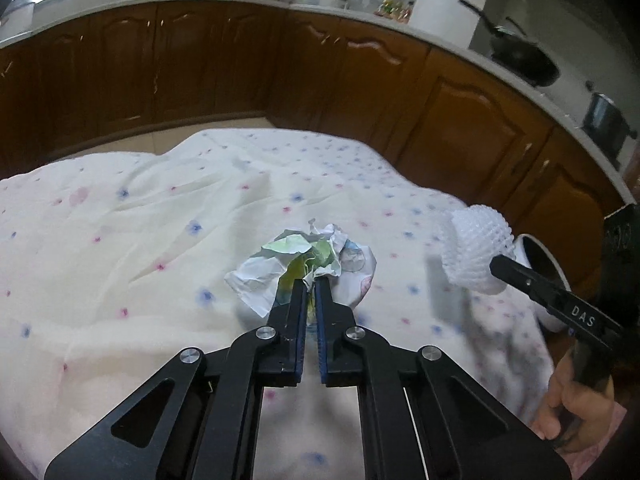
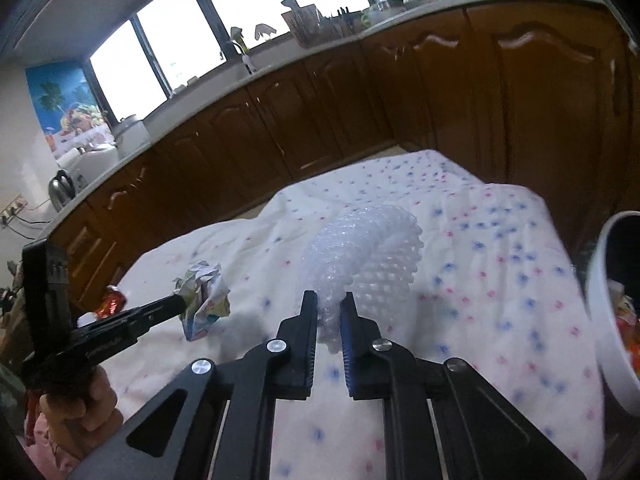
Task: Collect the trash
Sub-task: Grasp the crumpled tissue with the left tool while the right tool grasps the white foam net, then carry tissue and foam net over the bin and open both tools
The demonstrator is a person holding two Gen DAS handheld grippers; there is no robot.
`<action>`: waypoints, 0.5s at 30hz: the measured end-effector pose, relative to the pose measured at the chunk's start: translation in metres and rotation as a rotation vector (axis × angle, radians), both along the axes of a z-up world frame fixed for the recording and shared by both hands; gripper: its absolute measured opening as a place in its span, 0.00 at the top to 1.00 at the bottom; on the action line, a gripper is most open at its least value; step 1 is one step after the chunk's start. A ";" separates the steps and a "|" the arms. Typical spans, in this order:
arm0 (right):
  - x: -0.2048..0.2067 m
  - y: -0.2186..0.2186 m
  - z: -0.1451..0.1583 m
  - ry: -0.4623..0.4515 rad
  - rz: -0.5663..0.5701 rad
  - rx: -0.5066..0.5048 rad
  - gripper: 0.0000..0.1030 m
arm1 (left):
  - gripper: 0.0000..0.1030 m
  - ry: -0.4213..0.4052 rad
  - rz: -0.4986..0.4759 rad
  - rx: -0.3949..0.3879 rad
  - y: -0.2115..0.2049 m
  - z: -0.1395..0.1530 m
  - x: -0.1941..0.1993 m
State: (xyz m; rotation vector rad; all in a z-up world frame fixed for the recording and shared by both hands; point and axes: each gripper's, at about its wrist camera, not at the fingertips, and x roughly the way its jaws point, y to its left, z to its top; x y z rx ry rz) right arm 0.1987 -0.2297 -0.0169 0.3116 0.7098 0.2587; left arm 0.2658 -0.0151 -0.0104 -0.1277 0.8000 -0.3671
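Note:
My left gripper (image 1: 310, 286) is shut on a crumpled printed paper wrapper (image 1: 304, 264), held just above the flowered tablecloth (image 1: 140, 220); it also shows in the right wrist view (image 2: 204, 300). My right gripper (image 2: 330, 300) is shut on a white foam fruit net with bubble wrap (image 2: 368, 252), seen in the left wrist view (image 1: 472, 248) too. A white trash bin (image 2: 604, 312) with coloured wrappers inside stands at the table's right edge, to the right of the right gripper.
Brown kitchen cabinets (image 1: 240, 68) and a countertop run behind the table. A red wrapper (image 2: 112, 300) lies at the table's left edge. A black wok (image 1: 524, 56) and a pot (image 1: 604, 120) sit on the counter. A kettle (image 2: 62, 190) stands on the left.

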 end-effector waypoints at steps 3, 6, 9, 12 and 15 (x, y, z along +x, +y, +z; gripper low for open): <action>-0.032 -0.012 0.009 -0.017 -0.008 0.013 0.89 | 0.96 -0.020 -0.025 -0.010 -0.010 0.009 -0.022; -0.063 -0.027 0.014 -0.033 -0.028 0.023 0.89 | 0.96 -0.029 -0.071 -0.030 -0.028 0.016 -0.044; -0.091 -0.043 0.018 -0.042 -0.061 0.025 0.89 | 0.96 -0.035 -0.129 -0.044 -0.051 0.022 -0.063; -0.114 -0.059 0.021 -0.046 -0.099 0.010 0.89 | 0.96 -0.045 -0.182 -0.048 -0.074 0.025 -0.077; -0.133 -0.073 0.024 -0.056 -0.144 -0.024 0.89 | 0.96 -0.049 -0.230 -0.052 -0.095 0.029 -0.089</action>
